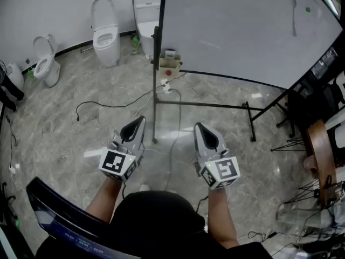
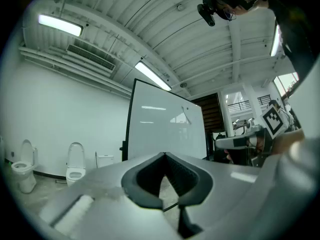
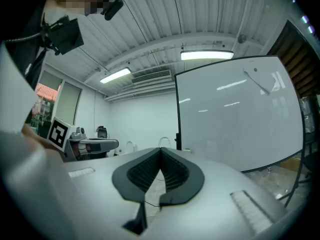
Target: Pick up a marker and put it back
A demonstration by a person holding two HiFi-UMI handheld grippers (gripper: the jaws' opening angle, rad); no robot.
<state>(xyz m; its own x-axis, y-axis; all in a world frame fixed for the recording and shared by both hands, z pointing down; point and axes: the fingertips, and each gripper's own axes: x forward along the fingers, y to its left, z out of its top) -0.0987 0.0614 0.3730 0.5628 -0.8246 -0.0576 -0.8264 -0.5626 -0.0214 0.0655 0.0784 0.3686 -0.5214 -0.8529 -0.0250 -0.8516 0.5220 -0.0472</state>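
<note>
A slim pale marker (image 1: 295,16) sits on the whiteboard (image 1: 242,31) near its upper right, beside a small green dot (image 1: 308,9). It also shows in the right gripper view as the marker (image 3: 259,82) and in the left gripper view as the marker (image 2: 186,116). My left gripper (image 1: 141,120) and right gripper (image 1: 198,126) are held level side by side in front of the board, well short of it. Both are shut with nothing between the jaws, as the left gripper (image 2: 164,154) and right gripper (image 3: 161,149) show in their own views.
The whiteboard stands on a black frame with a floor foot (image 1: 215,105) and a small box (image 1: 169,62) at its left post. Cables (image 1: 108,106) trail over the marble floor. Three toilets (image 1: 105,31) line the back wall. Chairs and stands (image 1: 323,155) crowd the right.
</note>
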